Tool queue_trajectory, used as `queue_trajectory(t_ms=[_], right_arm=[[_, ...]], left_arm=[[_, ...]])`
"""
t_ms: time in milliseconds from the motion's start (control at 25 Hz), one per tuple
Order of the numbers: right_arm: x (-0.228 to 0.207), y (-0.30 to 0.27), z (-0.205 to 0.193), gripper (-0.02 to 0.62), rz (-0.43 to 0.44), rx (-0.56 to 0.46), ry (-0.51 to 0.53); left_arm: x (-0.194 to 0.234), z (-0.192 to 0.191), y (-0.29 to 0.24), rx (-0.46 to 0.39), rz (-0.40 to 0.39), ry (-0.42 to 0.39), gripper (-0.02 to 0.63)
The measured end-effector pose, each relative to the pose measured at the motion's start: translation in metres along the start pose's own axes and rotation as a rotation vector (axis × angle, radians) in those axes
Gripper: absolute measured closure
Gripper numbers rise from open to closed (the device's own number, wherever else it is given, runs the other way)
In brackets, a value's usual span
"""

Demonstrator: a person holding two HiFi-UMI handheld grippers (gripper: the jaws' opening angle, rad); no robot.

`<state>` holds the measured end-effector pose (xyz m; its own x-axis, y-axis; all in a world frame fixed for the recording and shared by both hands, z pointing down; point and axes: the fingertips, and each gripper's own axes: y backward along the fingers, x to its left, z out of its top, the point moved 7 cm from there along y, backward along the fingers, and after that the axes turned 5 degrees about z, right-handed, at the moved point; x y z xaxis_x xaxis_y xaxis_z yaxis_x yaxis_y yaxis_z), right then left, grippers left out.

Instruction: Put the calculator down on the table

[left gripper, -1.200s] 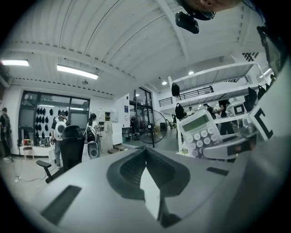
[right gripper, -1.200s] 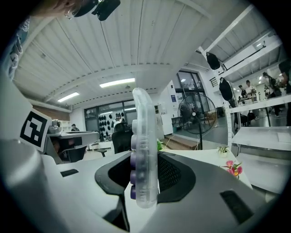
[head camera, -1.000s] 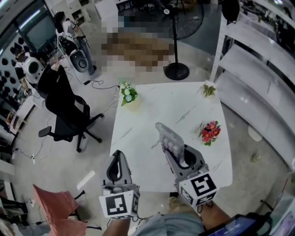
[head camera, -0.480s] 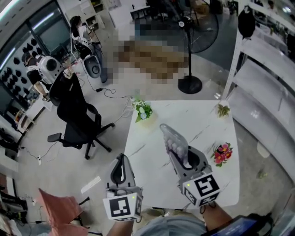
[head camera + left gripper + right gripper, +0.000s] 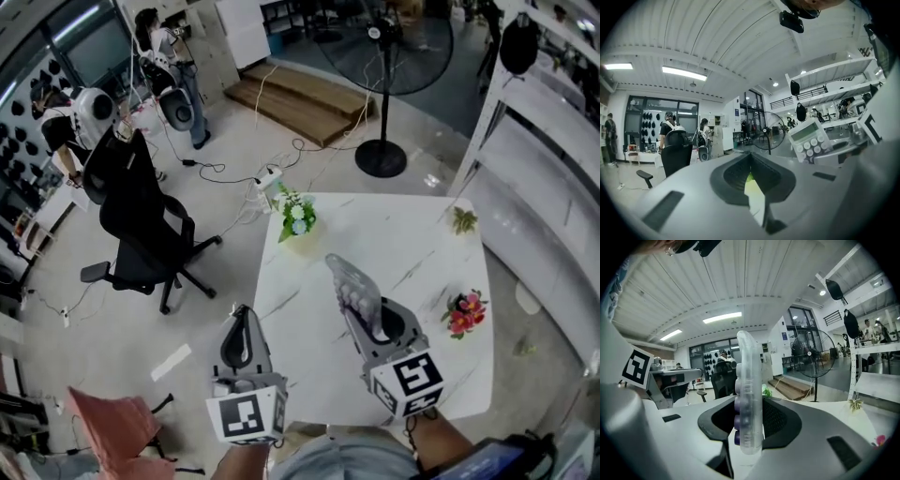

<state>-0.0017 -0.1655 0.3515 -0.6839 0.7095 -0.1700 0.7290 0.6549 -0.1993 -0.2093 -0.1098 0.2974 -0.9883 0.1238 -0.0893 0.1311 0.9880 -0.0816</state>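
1. The right gripper point(image 5: 367, 317) has its jaws part open and clamped on the calculator point(image 5: 749, 394). It grips the lower end, and the rest of the calculator stands up on its thin edge.
2. The left gripper point(image 5: 242, 319) has its jaws closed together at the tips with nothing between them. It hangs over the floor point(image 5: 141, 337), just outside the table's near-left edge.
3. The calculator sits over the near middle of the table point(image 5: 375, 234).
4. A white flower posy point(image 5: 298, 217) stands at the far-left corner and a small green plant point(image 5: 462, 220) at the far-right corner. Red flowers point(image 5: 466, 312) sit by the right edge, and the middle of the top is bare.
5. A black office chair point(image 5: 141, 234) stands left of the table, and a pedestal fan point(image 5: 380, 56) beyond its far edge.
6. The tabletop is smooth, white and square, with thin grey veins. The calculator has a translucent rounded casing with domed, purplish round keys along one face.
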Motion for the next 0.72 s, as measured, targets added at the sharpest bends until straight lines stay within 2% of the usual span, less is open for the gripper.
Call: queue_trajectory(t_ms=[720], right_arm=[[0.001,-0.051,-0.114,0.448,-0.078,0.277,-0.130]], left_arm=[[0.023,-0.075,-0.038,0.179,-0.107,0.023,0.598]])
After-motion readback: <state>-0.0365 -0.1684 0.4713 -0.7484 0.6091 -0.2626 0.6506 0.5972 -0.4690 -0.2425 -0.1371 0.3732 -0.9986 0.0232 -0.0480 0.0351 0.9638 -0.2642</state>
